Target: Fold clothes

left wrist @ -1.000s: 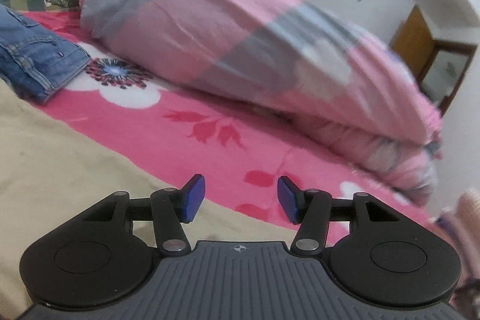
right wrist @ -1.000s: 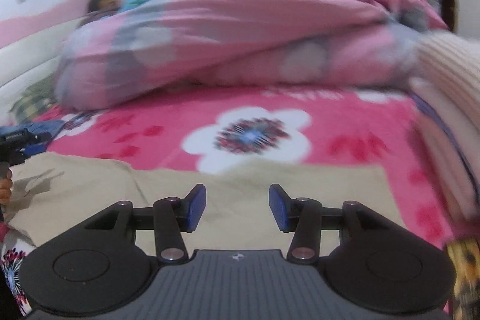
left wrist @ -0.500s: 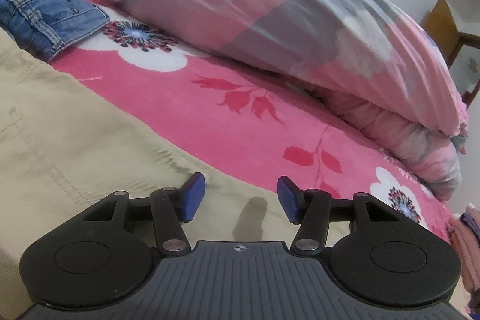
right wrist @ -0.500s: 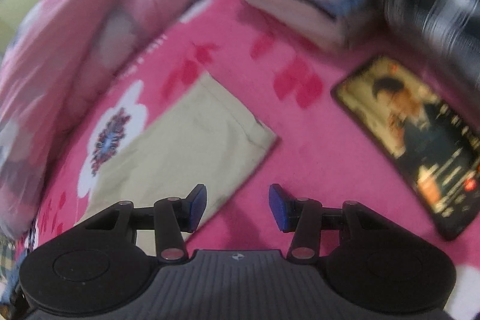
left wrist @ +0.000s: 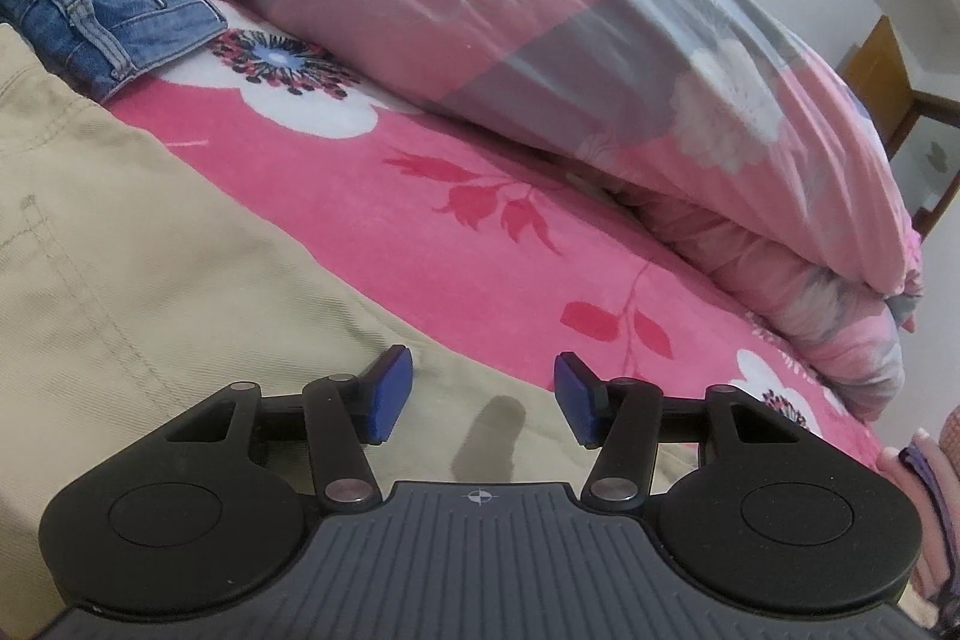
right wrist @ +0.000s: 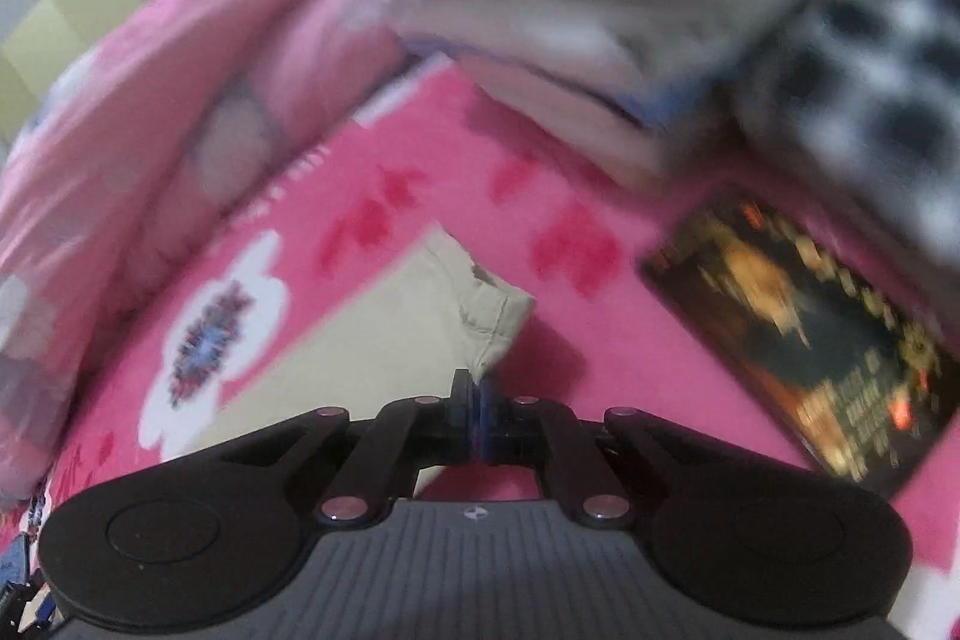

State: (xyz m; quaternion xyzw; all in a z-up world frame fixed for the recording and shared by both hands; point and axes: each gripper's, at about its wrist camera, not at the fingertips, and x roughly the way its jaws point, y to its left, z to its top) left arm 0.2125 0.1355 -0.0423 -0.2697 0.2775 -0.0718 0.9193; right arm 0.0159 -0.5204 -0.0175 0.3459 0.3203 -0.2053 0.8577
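Beige trousers (left wrist: 120, 268) lie flat on the pink flowered bedsheet (left wrist: 480, 244). My left gripper (left wrist: 483, 397) is open and empty, low over the trousers near their upper edge. In the right wrist view my right gripper (right wrist: 478, 409) is shut on a corner of the beige trousers' leg end (right wrist: 480, 316), which is lifted slightly off the sheet. The view is blurred.
A rolled pink and grey quilt (left wrist: 570, 40) lies along the far side. Blue jeans (left wrist: 78, 4) lie at the left. In the right wrist view a stack of folded clothes (right wrist: 570, 10), a black-and-white spotted item (right wrist: 888, 88) and a dark printed card (right wrist: 810, 334) lie nearby.
My right gripper has closed on the corner of the trouser leg end, which was flat between open fingers before. My left gripper has lowered a little over the trousers.
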